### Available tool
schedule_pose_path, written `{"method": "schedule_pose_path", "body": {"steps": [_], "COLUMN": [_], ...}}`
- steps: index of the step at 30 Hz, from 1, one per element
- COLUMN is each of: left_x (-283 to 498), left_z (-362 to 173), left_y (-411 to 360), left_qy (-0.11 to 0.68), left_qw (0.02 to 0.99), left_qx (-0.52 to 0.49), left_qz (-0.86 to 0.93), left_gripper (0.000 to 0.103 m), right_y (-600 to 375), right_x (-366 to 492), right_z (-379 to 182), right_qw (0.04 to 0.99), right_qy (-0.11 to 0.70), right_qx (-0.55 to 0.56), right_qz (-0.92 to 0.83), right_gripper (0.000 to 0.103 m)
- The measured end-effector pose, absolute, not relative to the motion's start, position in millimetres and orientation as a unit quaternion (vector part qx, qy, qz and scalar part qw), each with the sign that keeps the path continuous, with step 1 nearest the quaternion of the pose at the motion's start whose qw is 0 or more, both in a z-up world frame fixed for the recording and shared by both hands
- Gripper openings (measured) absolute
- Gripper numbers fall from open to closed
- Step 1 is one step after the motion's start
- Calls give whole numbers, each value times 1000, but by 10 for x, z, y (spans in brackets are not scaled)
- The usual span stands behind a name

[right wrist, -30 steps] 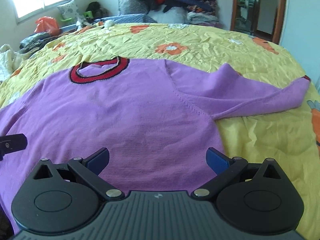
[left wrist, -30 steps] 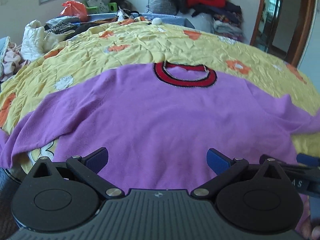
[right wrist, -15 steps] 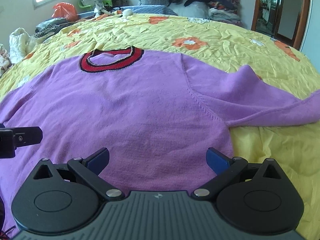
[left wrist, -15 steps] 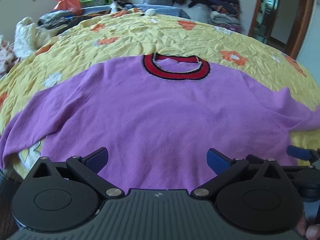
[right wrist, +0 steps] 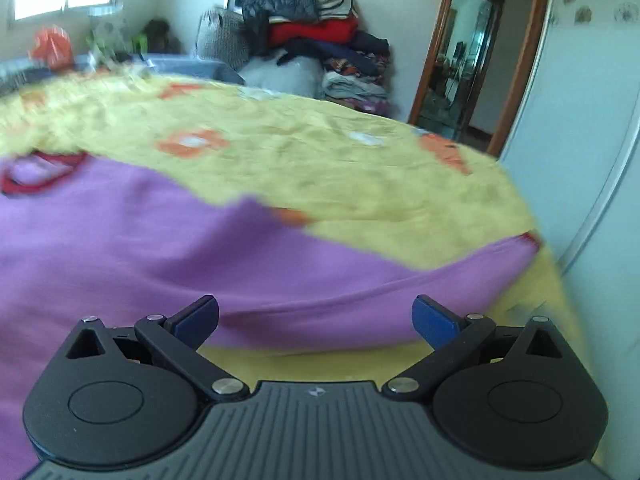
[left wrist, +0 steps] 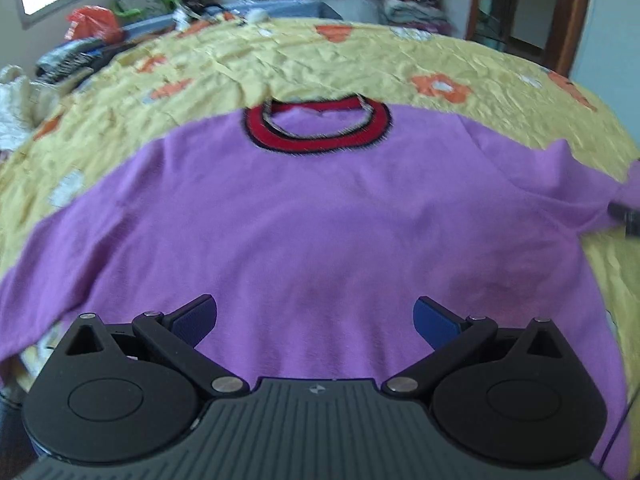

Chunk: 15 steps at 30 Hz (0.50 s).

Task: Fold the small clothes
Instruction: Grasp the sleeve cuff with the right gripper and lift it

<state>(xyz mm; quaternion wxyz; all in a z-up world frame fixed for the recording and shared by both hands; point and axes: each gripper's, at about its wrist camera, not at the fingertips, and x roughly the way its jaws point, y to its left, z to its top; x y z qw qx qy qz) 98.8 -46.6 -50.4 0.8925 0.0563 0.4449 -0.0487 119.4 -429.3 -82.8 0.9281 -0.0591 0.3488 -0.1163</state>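
Nearest the left wrist camera, the left gripper (left wrist: 315,316) hangs with its jaws spread wide and nothing between them, its blue fingertips (left wrist: 434,320) poised over the lower part of a purple sweater (left wrist: 320,216). The sweater lies flat and face up on the yellow flowered bedspread (left wrist: 360,64), its hem toward the near edge of the bed and its body filling the middle of that view. One sleeve runs out toward the left edge of the bed and droops there; the other stretches toward the right edge, where a small dark part of another tool (left wrist: 626,216) just shows at the border of the picture. Farther on, the red collar with dark trim (left wrist: 318,128) points toward the far side of the bed. In the right wrist view, which is blurred, the right gripper (right wrist: 316,316) also stands wide open and empty, its fingertips framing the lower edge of the right sleeve (right wrist: 360,280), with bare bedspread just below the fabric. That sleeve reaches out to the right edge of the bed, its cuff (right wrist: 528,244) close to the drop. Beyond the bed a heap of folded clothes (right wrist: 316,40) rises against the far wall, with a wooden door frame (right wrist: 516,60) to its right.
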Motion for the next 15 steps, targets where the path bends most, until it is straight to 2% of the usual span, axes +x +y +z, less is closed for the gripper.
{"method": "schedule_pose_path", "body": {"steps": [5, 11, 13, 14, 15], "left_x": [1030, 1079, 1088, 1088, 1092], "left_z": [-574, -626, -635, -638, -640], "left_y": [-432, -377, -364, -357, -347], "left_qy": [452, 465, 466, 466, 467], "left_qw": [889, 883, 882, 882, 882], "left_qx": [60, 56, 56, 56, 56], "left_qz": [-43, -34, -32, -33, -32], "left_gripper": [103, 103, 103, 103, 103], "right_y": [-5587, -6205, -6267, -6299, -6318], "right_x": [1594, 2101, 2182, 2209, 2205], "right_z": [-807, -863, -917, -955, -973], "right_qw": [916, 887, 877, 873, 870], "right_qy": [352, 383, 400, 408, 408], "right_qx": [99, 108, 122, 130, 133], "right_qz": [-166, -236, -237, -234, -241], "right_gripper": [103, 102, 84, 56, 37]}}
